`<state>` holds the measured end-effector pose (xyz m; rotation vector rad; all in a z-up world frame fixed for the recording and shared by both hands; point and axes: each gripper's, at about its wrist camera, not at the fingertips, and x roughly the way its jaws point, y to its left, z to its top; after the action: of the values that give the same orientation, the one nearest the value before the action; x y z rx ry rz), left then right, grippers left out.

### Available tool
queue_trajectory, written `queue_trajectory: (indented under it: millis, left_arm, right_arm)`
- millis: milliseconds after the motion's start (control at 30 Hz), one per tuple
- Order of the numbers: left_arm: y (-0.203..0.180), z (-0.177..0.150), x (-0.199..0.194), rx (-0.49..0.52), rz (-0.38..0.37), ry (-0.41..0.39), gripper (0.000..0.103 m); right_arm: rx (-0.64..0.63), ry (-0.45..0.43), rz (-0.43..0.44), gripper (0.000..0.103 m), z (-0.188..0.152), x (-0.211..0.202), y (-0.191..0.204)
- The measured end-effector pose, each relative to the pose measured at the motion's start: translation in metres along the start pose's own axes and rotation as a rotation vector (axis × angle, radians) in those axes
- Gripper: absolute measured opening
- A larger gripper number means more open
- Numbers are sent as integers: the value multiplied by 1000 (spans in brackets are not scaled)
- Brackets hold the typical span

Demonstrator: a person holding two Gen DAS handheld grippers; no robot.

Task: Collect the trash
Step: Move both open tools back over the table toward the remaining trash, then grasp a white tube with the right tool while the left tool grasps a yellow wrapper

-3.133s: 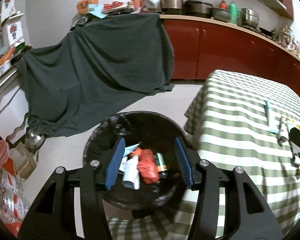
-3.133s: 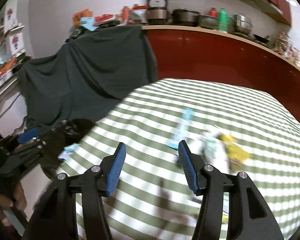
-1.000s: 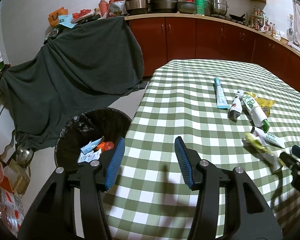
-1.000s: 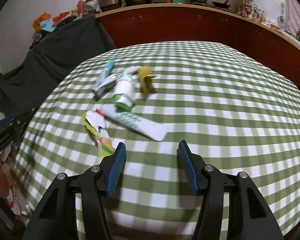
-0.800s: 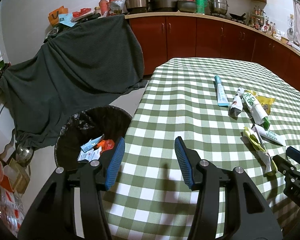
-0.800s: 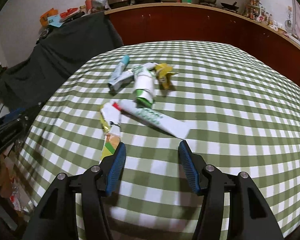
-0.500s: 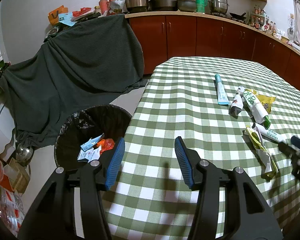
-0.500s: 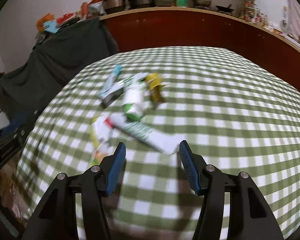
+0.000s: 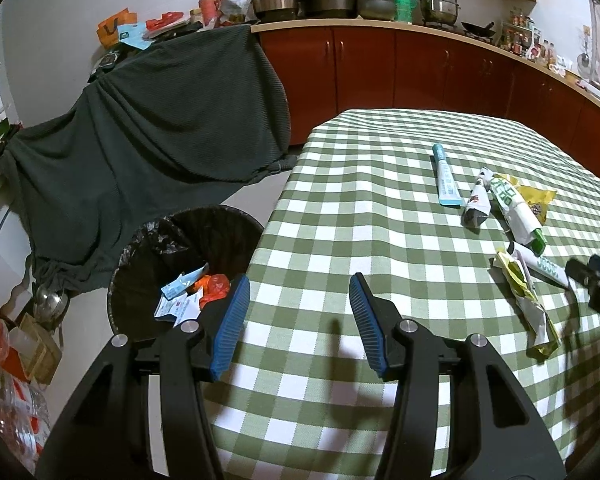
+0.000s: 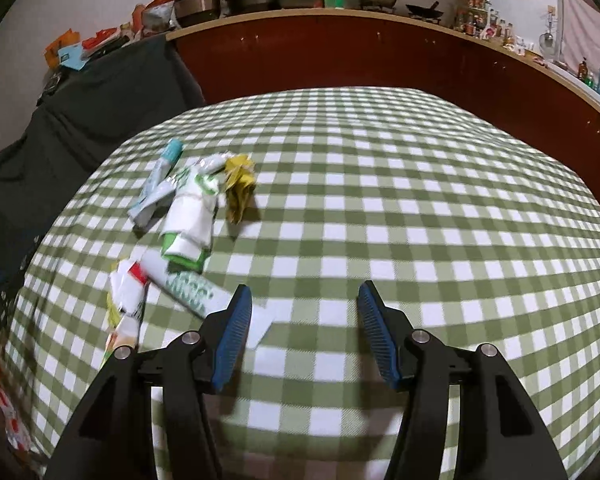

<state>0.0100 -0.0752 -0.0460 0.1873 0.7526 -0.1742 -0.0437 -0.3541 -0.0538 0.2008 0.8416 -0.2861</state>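
Green-checked cloth covered the desk [image 10: 420, 208], with red cabinets and a shelf of pots along the top of the frame. My target was the white tube with green print [image 10: 198, 290], lying flat at lower left of centre in the right wrist view, its flattened tail end just at the left pad of my right claw [image 10: 302, 322]. I judged it light, soft and a little slick, likely to buckle if pinched mid-body, so I would take it across the flat crimped tail or near the stiffer cap end. Both pads of that claw stood apart with nothing between them.

Beside the tube lay a crumpled yellow-and-white wrapper [image 10: 126, 300], then a white-and-green carton [image 10: 190, 216], a yellow wrapper [image 10: 240, 186] and a blue-capped tube [image 10: 158, 178], all thin, featherweight and easily pushed away by a careless approach.

My left claw [image 9: 298, 312] hung apart and empty over the desk's near edge. At lower left of its view stood the black-lined bin [image 9: 180, 256], already holding paper scraps.
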Motion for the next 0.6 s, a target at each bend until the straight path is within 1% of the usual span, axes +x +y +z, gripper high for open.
queue_trajectory:
  millis: [100, 200, 300, 500, 600]
  left_arm:
    - [0, 0, -1, 1, -1, 0, 51]
    - [1, 0, 0, 4, -2, 0, 51]
    - [2, 1, 0, -2, 1, -1, 51]
    - [7, -1, 0, -10, 11, -2, 51]
    - [9, -2, 2, -17, 16, 2, 51]
  right_arm:
    - [-9, -1, -3, 56, -3, -3, 3]
    - [-1, -14, 23, 56, -1, -10, 5]
    - [-22, -21, 55, 56, 1, -12, 11]
    - [-76, 17, 119, 56, 2, -1, 26]
    - [-114, 30, 122, 56, 2, 3, 35]
